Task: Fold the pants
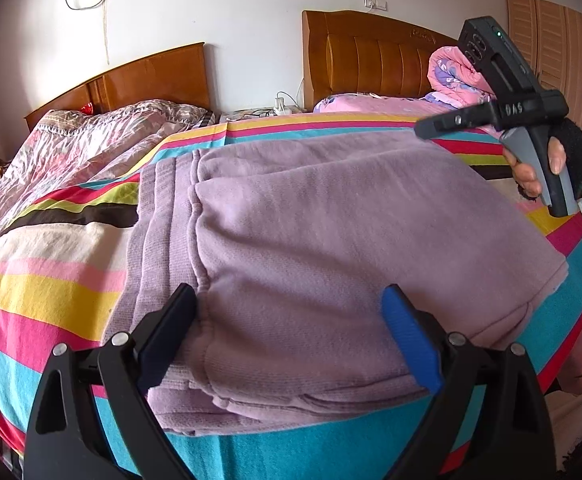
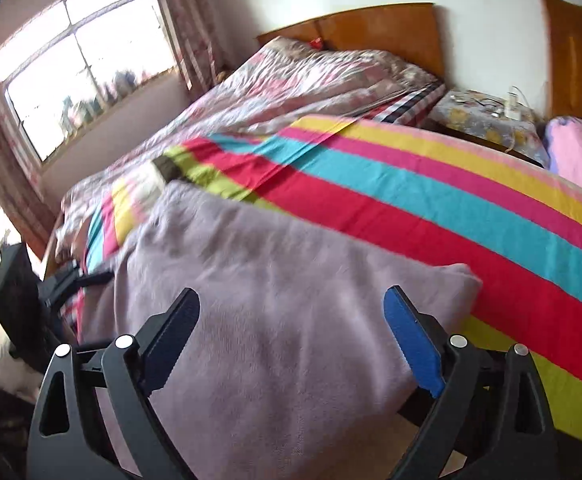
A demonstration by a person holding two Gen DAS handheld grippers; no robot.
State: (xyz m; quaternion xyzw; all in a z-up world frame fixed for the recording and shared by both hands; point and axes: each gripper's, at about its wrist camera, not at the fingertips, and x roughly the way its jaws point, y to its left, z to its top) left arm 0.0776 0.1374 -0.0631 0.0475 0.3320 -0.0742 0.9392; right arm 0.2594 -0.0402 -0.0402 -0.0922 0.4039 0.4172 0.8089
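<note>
Left tool (image 1: 287, 304) wide apart over folded lilac pants (image 1: 331, 220) — right tool (image 2: 291, 304) likewise wide, empty.

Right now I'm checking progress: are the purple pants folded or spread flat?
Folded. The purple pants lie in stacked layers on the striped bedspread, layered edges showing at the near side.

Daylight from the overexposed window (image 2: 83, 76); left view sharp, right view motion-blurred. Strong fisheye bending and dark vignetted corners in both.
</note>
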